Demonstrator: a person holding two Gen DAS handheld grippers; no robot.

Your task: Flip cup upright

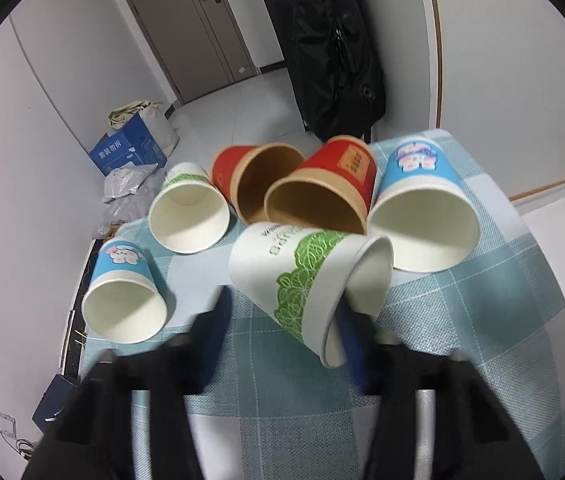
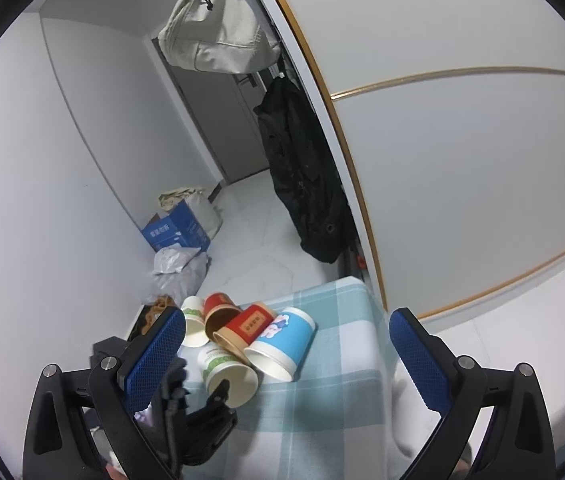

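Note:
Several paper cups lie on their sides on a blue checked tablecloth [image 1: 482, 320]. Nearest is a white cup with green leaf print [image 1: 306, 280], its mouth toward the lower right. My left gripper [image 1: 286, 320] is open around it: the right finger [image 1: 356, 344] reaches inside the rim, the left finger [image 1: 214, 336] stands apart from the cup's wall. The same cup [image 2: 226, 372] shows in the right wrist view with the left gripper's finger [image 2: 218, 394] at its mouth. My right gripper [image 2: 286, 360] is open and empty, held high above the table.
Behind lie two red cups [image 1: 334, 184], a second green-print cup [image 1: 188, 210] and two blue cartoon cups [image 1: 422, 208], [image 1: 124, 292]. A black coat [image 1: 330, 48] hangs beyond the table. A blue box [image 1: 130, 150] and bags sit on the floor at left.

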